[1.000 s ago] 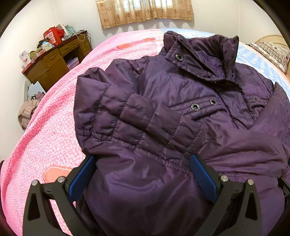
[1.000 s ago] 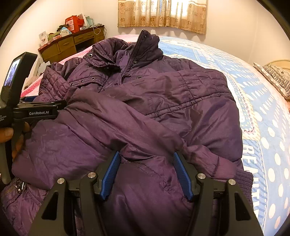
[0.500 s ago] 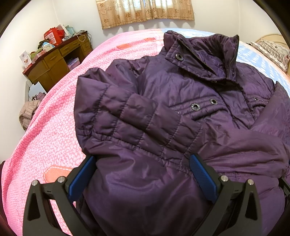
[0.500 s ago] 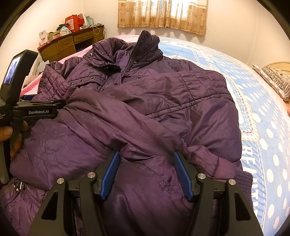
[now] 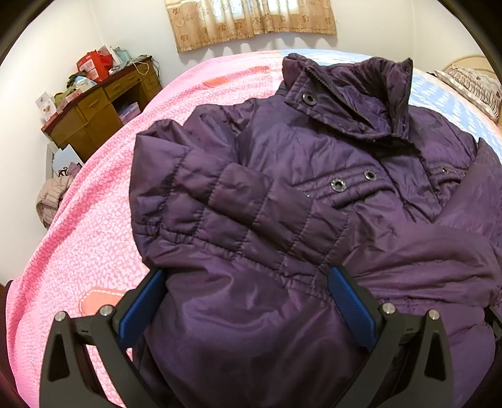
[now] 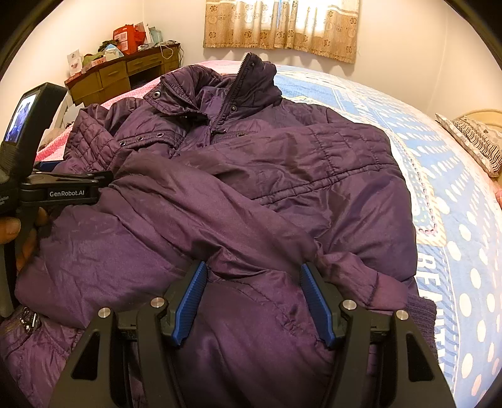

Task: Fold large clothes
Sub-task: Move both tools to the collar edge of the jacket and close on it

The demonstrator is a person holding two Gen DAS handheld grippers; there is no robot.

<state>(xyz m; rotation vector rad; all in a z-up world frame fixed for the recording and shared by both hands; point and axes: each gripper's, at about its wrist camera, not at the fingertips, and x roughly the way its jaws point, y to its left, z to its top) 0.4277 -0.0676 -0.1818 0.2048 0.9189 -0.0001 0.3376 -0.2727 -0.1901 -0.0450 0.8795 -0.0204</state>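
- Purple padded jacket (image 5: 282,194) lies front-up on the bed (image 5: 81,238), collar (image 5: 354,94) at the far end, hem toward both grippers; long axis runs away from the cameras.
- Both sleeves are already crossed over the chest: 1 quilted sleeve (image 5: 226,207) lies across in the left wrist view, the other sleeve (image 6: 226,216) runs diagonally with its cuff (image 6: 370,282) near the right gripper.
- Left gripper (image 5: 248,301): jaws spread wide, blue pads on either side of the lower jacket panel, fabric bulging between them; pads do not look pressed in, so nothing is gripped as far as I can tell.
- Right gripper (image 6: 254,298): jaws roughly half apart, straddling the hem area just below the crossed sleeve; fabric sits between the pads, no clear pinch visible.
- In the right wrist view the left gripper's body (image 6: 59,191) sits at the jacket's left edge, with a person's fingers (image 6: 12,229) on its handle.
- Key relation: the hem is right under both grippers and the collar is far ahead, so the likely next move is to grab the hem at both sides and fold it up toward the collar. The grippers stand side by side along the hem, neither nearer to it.
- Slippery, puffy shell; judged likely to spring back or slide unless the pinch takes a thick bite.
- Surface: bed with a pink spread on the left and a blue dotted quilt (image 6: 455,201) on the right.
- Room: wooden desk (image 5: 103,110) with clutter at far left, curtain (image 5: 251,22) on the back wall, pillow (image 6: 473,138) at far right.
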